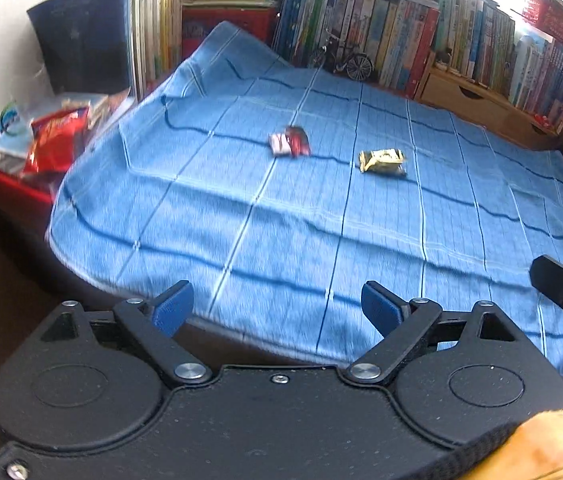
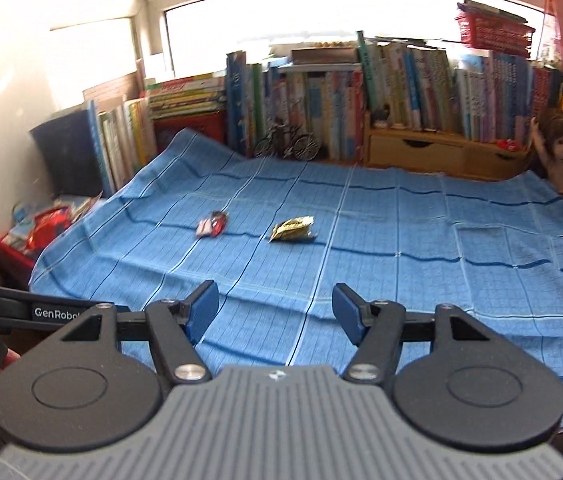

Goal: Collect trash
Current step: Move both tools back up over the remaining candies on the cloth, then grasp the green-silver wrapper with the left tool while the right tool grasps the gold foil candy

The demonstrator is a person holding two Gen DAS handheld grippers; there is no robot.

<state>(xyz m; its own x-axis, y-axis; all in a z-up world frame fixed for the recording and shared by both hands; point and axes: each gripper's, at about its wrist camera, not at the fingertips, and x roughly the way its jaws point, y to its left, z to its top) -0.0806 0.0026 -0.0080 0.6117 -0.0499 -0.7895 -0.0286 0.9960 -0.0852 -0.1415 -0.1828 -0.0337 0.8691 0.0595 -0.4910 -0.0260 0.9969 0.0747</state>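
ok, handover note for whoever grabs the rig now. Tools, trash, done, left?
Left tool: open, empty, at the near edge of the blue cloth.
Right tool: open, empty, over the cloth's near part.
Trash: red-and-white wrapper and gold wrapper lie apart mid-cloth, red one to the left.
Red bin off the cloth's left edge holds wrappers already.
Done: neither cloth piece picked yet.
Left: grab both, likely drop them in the bin.
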